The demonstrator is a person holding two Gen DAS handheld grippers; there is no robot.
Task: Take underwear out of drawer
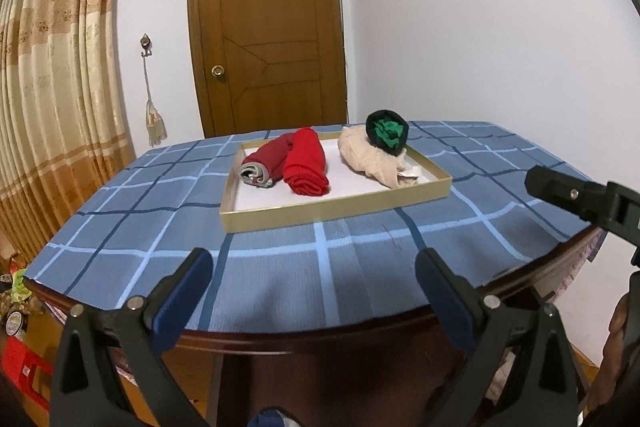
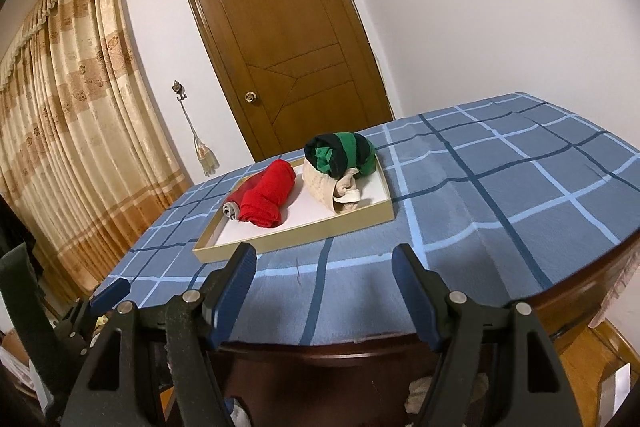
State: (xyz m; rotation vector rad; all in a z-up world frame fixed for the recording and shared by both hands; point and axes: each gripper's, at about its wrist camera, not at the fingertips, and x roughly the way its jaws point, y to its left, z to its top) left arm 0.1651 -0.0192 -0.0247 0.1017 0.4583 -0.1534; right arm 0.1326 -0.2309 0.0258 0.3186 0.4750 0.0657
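Nothing has left the shallow drawer tray (image 1: pixel 336 214) on the checked worktop (image 1: pixel 160 227): the bright red roll (image 1: pixel 306 163), dark red roll (image 1: pixel 266 157), beige bundle (image 1: pixel 368 155) and green-black roll (image 1: pixel 387 133) all lie inside. Left gripper (image 1: pixel 316 291) and right gripper (image 2: pixel 324 287) hover near the worktop's edge, jaws spread and empty.

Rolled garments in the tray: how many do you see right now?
4. A dark red roll at the tray's left, a bright red roll against it, a beige bundle at the right, and a green-and-black roll atop the beige. More could hide underneath.
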